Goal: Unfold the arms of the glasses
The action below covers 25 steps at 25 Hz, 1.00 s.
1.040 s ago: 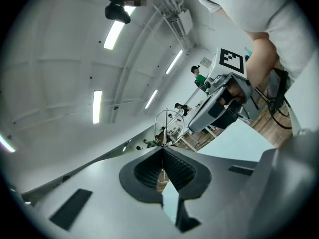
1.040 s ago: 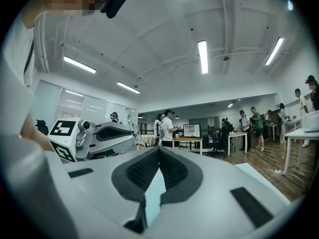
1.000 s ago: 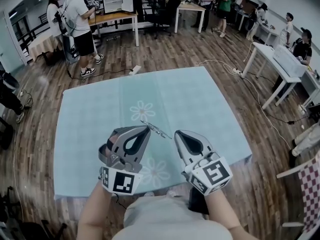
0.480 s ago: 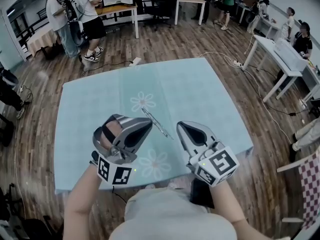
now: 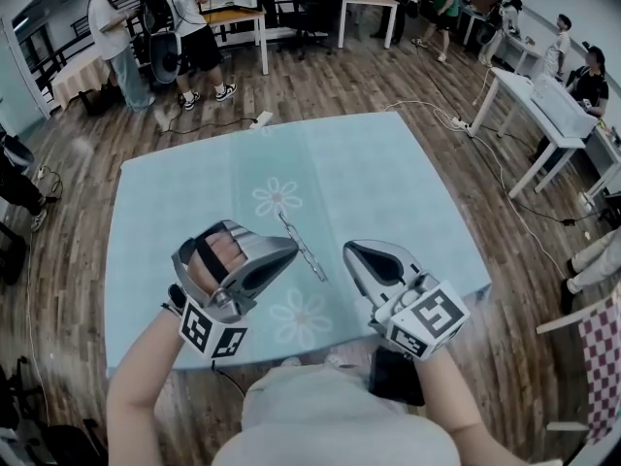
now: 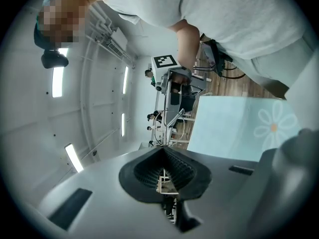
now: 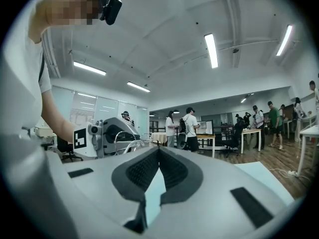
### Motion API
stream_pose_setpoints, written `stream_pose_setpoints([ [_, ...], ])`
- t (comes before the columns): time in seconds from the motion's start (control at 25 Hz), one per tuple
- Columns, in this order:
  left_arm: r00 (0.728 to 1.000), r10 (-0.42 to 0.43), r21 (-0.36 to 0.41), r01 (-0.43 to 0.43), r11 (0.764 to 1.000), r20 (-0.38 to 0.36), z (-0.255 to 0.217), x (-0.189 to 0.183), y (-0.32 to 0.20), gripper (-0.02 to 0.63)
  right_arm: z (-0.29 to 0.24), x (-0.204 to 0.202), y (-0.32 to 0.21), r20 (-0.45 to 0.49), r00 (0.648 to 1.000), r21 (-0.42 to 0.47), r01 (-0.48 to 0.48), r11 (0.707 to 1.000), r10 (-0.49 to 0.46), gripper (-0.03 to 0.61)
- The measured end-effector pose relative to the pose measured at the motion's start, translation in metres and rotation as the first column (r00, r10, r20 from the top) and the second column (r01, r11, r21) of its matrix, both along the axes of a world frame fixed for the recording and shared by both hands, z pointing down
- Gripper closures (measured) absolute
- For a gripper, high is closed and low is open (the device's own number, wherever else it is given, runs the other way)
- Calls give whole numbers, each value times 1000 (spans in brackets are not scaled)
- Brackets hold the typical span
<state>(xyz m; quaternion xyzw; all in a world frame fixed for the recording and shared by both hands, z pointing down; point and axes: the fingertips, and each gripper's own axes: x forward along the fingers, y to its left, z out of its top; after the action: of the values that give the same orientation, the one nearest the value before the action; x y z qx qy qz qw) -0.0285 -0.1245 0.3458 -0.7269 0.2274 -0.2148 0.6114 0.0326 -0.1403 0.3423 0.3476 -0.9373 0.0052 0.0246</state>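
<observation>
Thin wire-framed glasses (image 5: 303,250) hang above the pale blue tablecloth (image 5: 388,192), slanting from far left to near right. My left gripper (image 5: 291,248) is shut on them near their middle, rolled onto its side. In the left gripper view the wire rims (image 6: 172,126) stick out just past the shut jaws (image 6: 163,147). My right gripper (image 5: 349,249) is shut, its tip a little right of the glasses, and I see nothing between its pads. From the right gripper view (image 7: 159,149) the glasses (image 7: 130,144) show just ahead of the tips, in front of the left gripper.
The cloth carries daisy prints (image 5: 277,199) and ends at a front edge close to my body. Wooden floor surrounds the table. White desks (image 5: 543,124) stand to the right, a cable and power strip (image 5: 456,129) lie on the floor, and several people (image 5: 184,27) stand at the far side.
My left gripper has rolled over and dropped slightly, and the glasses have swung with it from lying across to a steeper slant. Their near end has drawn away from the right gripper's tip.
</observation>
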Motion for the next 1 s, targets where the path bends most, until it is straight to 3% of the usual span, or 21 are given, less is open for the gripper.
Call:
stream_pose_setpoints([
  [0.16,1000,3,-1,-3,1000,-1,-3,-2,-1,603,-5,-4,10,-25,991,-9,135,991,-135,565],
  [0.28,1000,9,1,-9,1000,11,-1,-1,-1,603,-8,-8,26,-68,962,-6,265,964,-265,449],
  [0.4,1000,20,5,-20,1000,23,0,-1,1,603,-7,-15,42,-98,931,-2,353,935,-352,433],
  [0.72,1000,10,7,-10,1000,12,-7,-10,-4,603,9,-33,50,-145,928,26,351,936,-344,449],
  [1.0,1000,9,1,-9,1000,21,-5,-6,-3,603,10,-39,49,-134,938,47,327,944,-319,540],
])
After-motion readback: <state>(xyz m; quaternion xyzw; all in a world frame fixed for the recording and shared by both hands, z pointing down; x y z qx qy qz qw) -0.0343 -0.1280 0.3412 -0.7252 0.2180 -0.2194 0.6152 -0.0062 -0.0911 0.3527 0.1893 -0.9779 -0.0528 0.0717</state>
